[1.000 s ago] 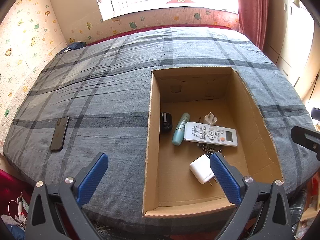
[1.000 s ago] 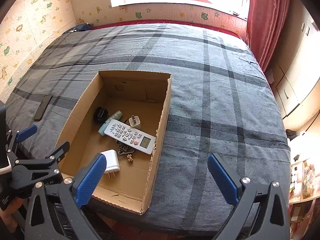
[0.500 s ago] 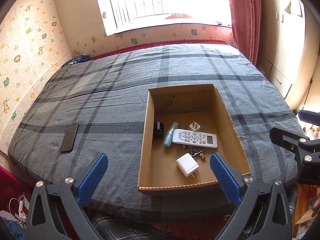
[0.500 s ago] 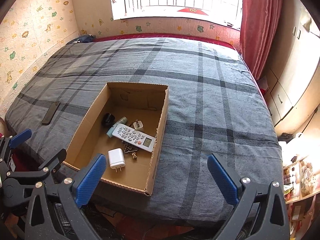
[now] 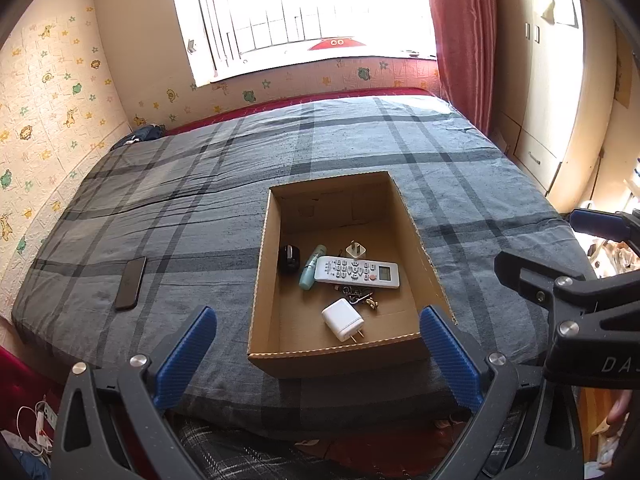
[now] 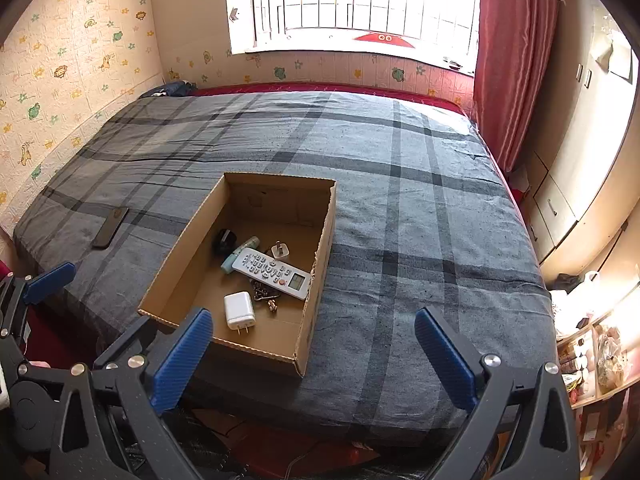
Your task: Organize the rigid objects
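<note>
An open cardboard box [image 5: 264,256] [image 6: 320,256] sits on the bed. Inside lie a white remote [image 5: 356,272] [image 6: 272,272], a white charger [image 5: 343,319] [image 6: 239,310], a small white plug [image 5: 356,249], a teal tube [image 5: 312,267], a black round object [image 5: 289,259] and keys [image 5: 358,295]. A black phone [image 5: 130,283] [image 6: 110,227] lies on the bed left of the box. My left gripper [image 5: 316,354] is open and empty, held back from the bed's near edge. My right gripper [image 6: 314,356] is open and empty too.
The bed has a grey plaid cover [image 5: 200,208]. A red curtain [image 6: 508,60] and cupboards [image 6: 568,184] stand to the right. A window is at the back. Cluttered shelves [image 6: 592,352] are at the lower right. Cables lie on the floor at the lower left [image 5: 36,428].
Both grippers have pulled back and up from the bed, so the box looks smaller and farther. Both stay open. Nothing in the box has moved.
</note>
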Available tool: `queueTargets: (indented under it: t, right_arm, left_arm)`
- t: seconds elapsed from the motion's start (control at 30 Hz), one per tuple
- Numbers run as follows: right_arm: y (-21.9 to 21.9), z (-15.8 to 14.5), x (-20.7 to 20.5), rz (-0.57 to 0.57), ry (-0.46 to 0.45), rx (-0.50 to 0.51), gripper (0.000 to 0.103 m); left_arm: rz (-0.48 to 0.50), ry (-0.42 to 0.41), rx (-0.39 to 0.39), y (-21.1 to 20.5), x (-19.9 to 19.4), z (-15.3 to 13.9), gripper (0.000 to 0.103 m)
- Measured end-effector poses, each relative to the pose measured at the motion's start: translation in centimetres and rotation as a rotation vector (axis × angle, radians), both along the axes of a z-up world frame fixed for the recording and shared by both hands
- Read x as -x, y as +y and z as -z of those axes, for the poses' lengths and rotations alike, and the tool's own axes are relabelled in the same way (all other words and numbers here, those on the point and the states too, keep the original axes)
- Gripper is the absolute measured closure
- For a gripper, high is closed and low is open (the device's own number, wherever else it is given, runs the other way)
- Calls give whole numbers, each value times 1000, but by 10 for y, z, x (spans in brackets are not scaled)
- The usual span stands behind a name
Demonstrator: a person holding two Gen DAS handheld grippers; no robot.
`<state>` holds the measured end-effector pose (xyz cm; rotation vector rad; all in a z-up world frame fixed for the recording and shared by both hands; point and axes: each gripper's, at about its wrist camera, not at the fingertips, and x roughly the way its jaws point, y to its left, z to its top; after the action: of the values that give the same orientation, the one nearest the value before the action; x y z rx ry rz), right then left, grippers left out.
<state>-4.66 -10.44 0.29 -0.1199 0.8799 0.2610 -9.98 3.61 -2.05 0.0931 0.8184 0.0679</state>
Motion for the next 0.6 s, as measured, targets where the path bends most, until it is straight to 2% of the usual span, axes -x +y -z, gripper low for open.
queueTargets:
  t: [0.27,0.6]
  right_arm:
    - [-3,3,8,12,6,3,0]
    - [-2,-11,15,15,-28,9,0]
  left_arm:
    - [27,-5,3,-12,8,-3,0]
    - [20,-31,-3,-12,12,-13,0]
